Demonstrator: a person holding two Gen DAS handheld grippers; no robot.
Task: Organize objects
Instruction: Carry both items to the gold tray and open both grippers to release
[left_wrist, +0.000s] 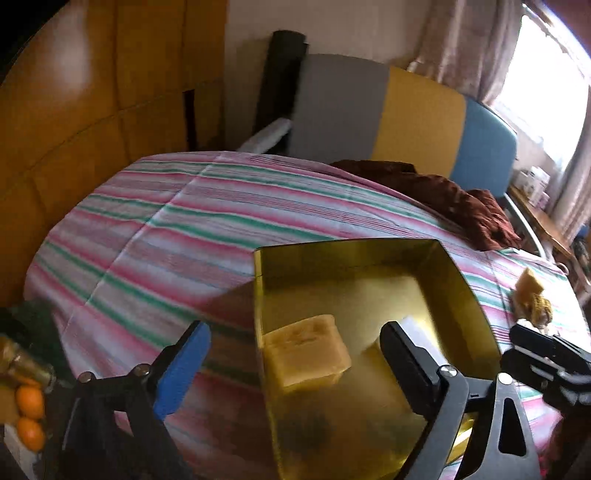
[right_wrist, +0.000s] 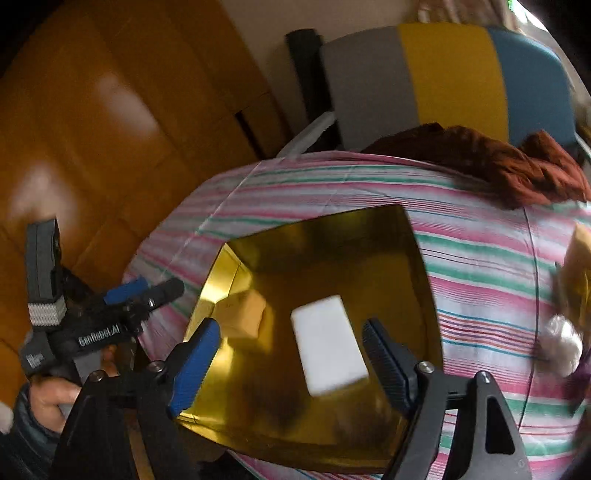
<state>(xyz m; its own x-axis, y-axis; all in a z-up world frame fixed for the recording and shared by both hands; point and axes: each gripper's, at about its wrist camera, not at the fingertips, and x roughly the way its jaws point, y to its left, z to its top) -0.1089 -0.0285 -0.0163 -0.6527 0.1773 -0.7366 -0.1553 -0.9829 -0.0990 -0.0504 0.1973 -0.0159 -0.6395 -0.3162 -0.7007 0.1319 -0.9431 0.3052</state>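
Note:
A shiny gold box (left_wrist: 461, 280) (right_wrist: 218, 273) lies open on the striped tablecloth. Inside it are a yellow soap-like block (left_wrist: 306, 350) (right_wrist: 243, 314) and a white block (right_wrist: 327, 343), partly hidden in the left wrist view (left_wrist: 417, 328). My left gripper (left_wrist: 291, 358) is open and empty, its jaws straddling the box's left wall. My right gripper (right_wrist: 291, 350) is open and empty above the white block. The left gripper also shows in the right wrist view (right_wrist: 147, 290); the right gripper shows at the edge of the left wrist view (left_wrist: 546, 350).
A round table with a striped cloth (left_wrist: 147, 229) (right_wrist: 480, 266). A brown cloth (left_wrist: 443, 192) (right_wrist: 498, 166) lies at its far edge. Yellowish items (left_wrist: 532, 295) (right_wrist: 580, 273) and a white fluffy ball (right_wrist: 561, 343) lie right of the box. Oranges (left_wrist: 29, 402) sit at left. A chair back (left_wrist: 406, 110) stands behind.

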